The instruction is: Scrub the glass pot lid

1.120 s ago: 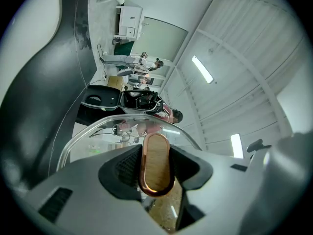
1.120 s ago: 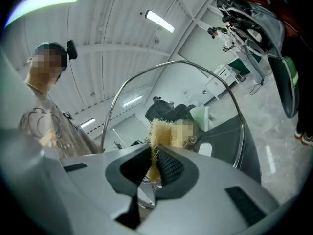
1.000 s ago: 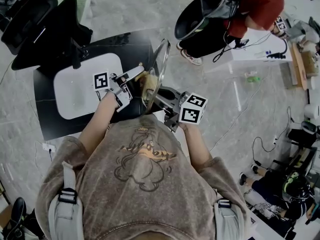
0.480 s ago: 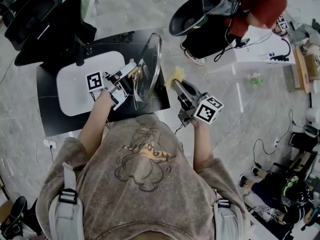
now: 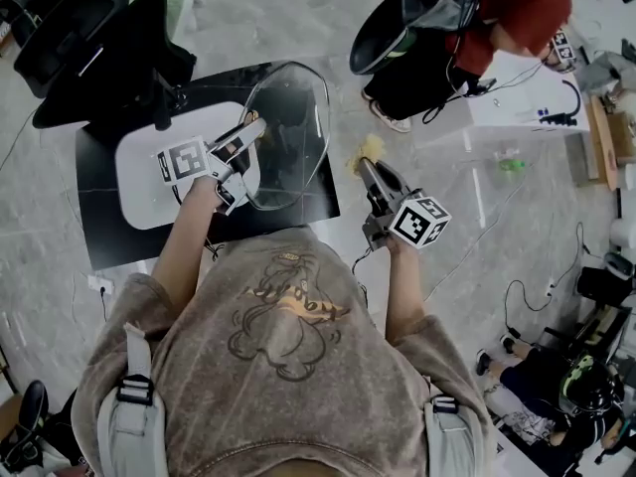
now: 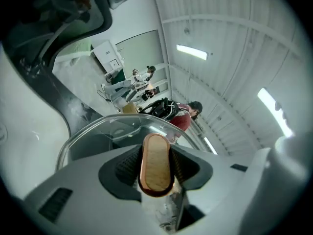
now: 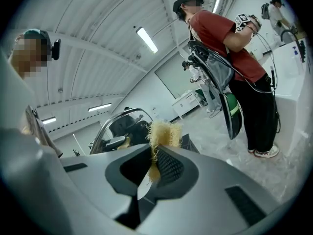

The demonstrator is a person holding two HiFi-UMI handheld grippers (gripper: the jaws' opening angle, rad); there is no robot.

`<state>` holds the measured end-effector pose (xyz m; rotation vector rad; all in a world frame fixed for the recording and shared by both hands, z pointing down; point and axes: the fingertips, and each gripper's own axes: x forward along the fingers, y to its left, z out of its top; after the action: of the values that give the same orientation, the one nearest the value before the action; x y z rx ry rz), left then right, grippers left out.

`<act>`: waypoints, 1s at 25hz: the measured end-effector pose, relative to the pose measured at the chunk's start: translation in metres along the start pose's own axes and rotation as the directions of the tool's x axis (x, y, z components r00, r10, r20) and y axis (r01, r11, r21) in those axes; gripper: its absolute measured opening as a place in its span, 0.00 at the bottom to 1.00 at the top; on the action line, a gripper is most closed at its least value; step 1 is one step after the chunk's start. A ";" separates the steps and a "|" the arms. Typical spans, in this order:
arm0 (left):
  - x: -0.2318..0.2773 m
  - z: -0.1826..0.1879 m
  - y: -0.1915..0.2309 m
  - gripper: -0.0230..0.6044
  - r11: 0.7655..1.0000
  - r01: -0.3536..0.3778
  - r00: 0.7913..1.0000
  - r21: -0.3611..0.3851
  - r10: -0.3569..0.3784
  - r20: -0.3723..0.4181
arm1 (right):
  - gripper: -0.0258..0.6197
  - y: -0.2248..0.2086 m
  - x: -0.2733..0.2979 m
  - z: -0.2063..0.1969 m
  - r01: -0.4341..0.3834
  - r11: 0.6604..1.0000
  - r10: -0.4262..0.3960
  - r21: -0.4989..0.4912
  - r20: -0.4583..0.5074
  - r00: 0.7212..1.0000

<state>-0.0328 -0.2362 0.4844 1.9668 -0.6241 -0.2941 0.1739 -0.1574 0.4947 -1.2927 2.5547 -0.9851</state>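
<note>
Left gripper (image 5: 248, 137) is clamped on the wooden knob (image 6: 155, 163) of the glass pot lid (image 5: 293, 117), lid tilted above the black table (image 5: 119, 241), right half. Right gripper (image 5: 370, 170) pinches a yellow fibrous scrubber (image 5: 368, 148) just past the table's right edge, clear of the lid. White tray (image 5: 139, 192) on the table, partly covered by the left gripper, contents unclear

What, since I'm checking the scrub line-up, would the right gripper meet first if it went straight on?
Likely the glass pot lid in the left gripper, just left of the yellow scrubber in the right gripper. Depth is unclear; it might pass the rim.
</note>
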 end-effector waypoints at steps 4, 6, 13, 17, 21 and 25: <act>0.004 -0.002 -0.002 0.32 0.980 -0.117 0.991 0.162 0.126 -0.047 | 0.10 -0.002 0.004 -0.009 0.029 1.000 -0.029 -0.010 -0.017 0.999; 0.004 -0.002 -0.003 0.33 0.951 -0.178 0.978 0.253 0.200 -0.064 | 0.10 -0.004 0.003 -0.012 0.048 0.999 -0.048 -0.016 -0.030 0.998; 0.003 0.001 0.007 0.33 0.718 -0.319 0.886 0.619 0.458 -0.075 | 0.10 -0.010 0.008 -0.018 0.107 0.993 -0.109 -0.040 -0.066 0.992; 0.005 -0.002 0.012 0.33 0.718 -0.306 0.881 0.626 0.463 -0.100 | 0.10 -0.009 0.011 -0.018 0.109 0.993 -0.112 -0.043 -0.069 0.991; 0.010 -0.012 0.014 0.33 0.726 -0.292 0.876 0.623 0.464 -0.130 | 0.10 -0.006 0.011 -0.015 0.104 0.994 -0.106 -0.047 -0.061 0.992; 0.017 -0.024 0.022 0.33 0.729 -0.275 0.867 0.627 0.470 -0.166 | 0.10 -0.003 0.011 -0.011 0.099 0.994 -0.102 -0.053 -0.052 0.993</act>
<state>-0.0145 -0.2351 0.5160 2.3297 -0.9657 0.5362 0.1651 -0.1613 0.5076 -1.4401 2.5932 -0.9932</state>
